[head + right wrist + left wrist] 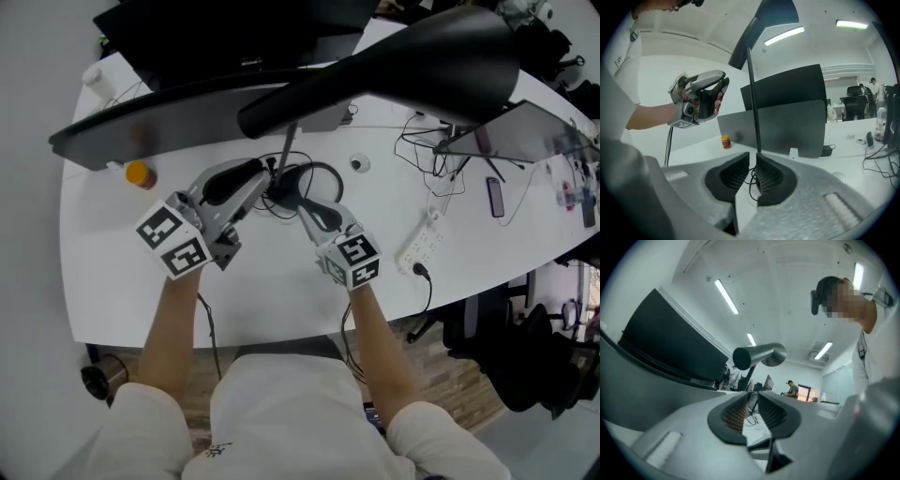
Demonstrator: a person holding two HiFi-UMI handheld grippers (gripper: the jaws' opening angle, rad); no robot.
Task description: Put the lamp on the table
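The black lamp has a wide shade (422,61) high over the white table (281,291) and a thin pole (287,150) running down to it. Both grippers meet at the pole's foot, which they hide. My left gripper (265,180) comes in from the left, my right gripper (292,199) from the right. In the right gripper view the pole (752,103) stands just past the tips of the right gripper (753,157), whose narrow gap holds nothing. The left gripper (752,397) looks up at the lamp head (757,356), its gap also empty.
A dark monitor (178,108) spans the back left and a second screen (525,127) stands at the right. An orange-capped jar (141,174) sits left of the grippers. A black cable loop (323,173), a power strip (422,246) and a phone (495,197) lie on the table.
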